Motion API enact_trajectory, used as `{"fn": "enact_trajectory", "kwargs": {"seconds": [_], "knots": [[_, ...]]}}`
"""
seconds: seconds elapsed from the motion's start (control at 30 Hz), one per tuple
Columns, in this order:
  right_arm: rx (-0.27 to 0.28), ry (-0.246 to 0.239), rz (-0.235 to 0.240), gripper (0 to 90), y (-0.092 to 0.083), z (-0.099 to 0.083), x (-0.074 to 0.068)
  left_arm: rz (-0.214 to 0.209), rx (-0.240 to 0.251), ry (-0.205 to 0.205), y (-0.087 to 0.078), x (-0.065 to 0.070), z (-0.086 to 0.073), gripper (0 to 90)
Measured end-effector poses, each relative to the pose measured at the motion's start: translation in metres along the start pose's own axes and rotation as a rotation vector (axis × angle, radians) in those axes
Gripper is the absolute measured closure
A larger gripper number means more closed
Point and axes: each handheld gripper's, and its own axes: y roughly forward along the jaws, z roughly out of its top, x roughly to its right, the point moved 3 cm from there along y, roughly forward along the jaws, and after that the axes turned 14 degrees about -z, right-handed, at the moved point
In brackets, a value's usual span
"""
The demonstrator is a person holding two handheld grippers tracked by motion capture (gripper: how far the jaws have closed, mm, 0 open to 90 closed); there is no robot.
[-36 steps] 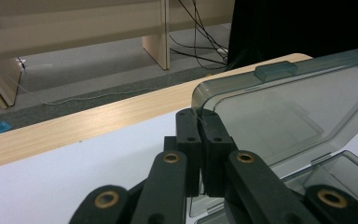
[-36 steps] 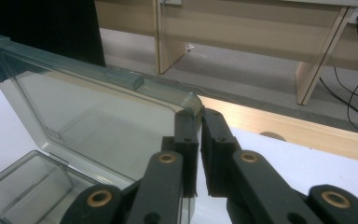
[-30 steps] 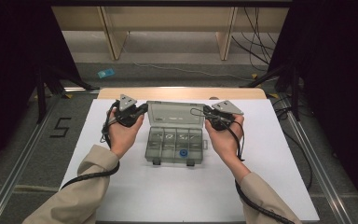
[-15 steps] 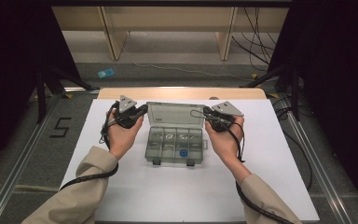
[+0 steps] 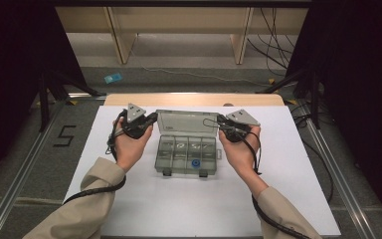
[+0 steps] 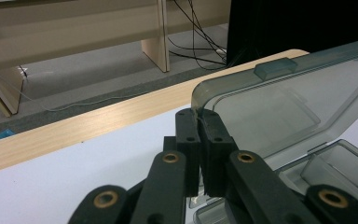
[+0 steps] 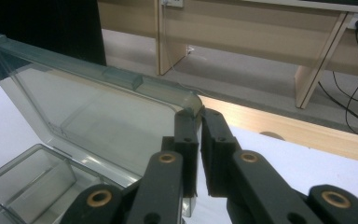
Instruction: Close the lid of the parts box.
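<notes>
A clear plastic compartment box [image 5: 186, 152] sits in the middle of the white table [image 5: 298, 199], its latches facing the person and its lid [image 5: 184, 123] raised at the far side. The person holds a gripper at each upper corner of that lid. The left gripper [image 5: 150, 118] comes in from the left, and in the left gripper view its black jaws are pressed together on the lid's rounded corner [image 6: 200, 100], the thin smoky plastic caught between the pads. The right gripper [image 5: 221, 121] mirrors it on the other side; in the right gripper view its jaws pinch the opposite corner [image 7: 189, 103] the same way, with the lid's window sloping down to the tray's dividers. Both hands rest low on the table beside the box, sleeves in a tan fabric [image 5: 89, 199], black cables trailing back along the forearms. Inside the tray, a small blue ring [image 5: 196, 163] lies in one of the near compartments, and some pale small parts sit in the row behind it, too small to make out.
</notes>
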Motion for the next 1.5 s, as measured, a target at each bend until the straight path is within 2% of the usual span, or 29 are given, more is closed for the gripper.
{"fn": "enact_trajectory", "kwargs": {"seconds": [0.47,1.23,1.47,1.5], "knots": [[-0.002,-0.005,0.013,86.0,-0.004,-0.002,-0.001,-0.002,0.002,0.01,-0.002,0.002,-0.002,87.1],[0.016,-0.023,0.002,86.0,-0.008,-0.006,-0.002,-0.005,0.014,0.038,-0.006,0.004,-0.007,86.8],[0.009,-0.032,0.005,85.9,-0.011,-0.007,-0.002,-0.005,0.013,0.048,-0.007,0.006,-0.008,86.8],[-0.008,-0.039,0.006,85.9,-0.013,-0.007,-0.001,-0.005,0.014,0.049,-0.007,0.006,-0.008,86.8]]}}
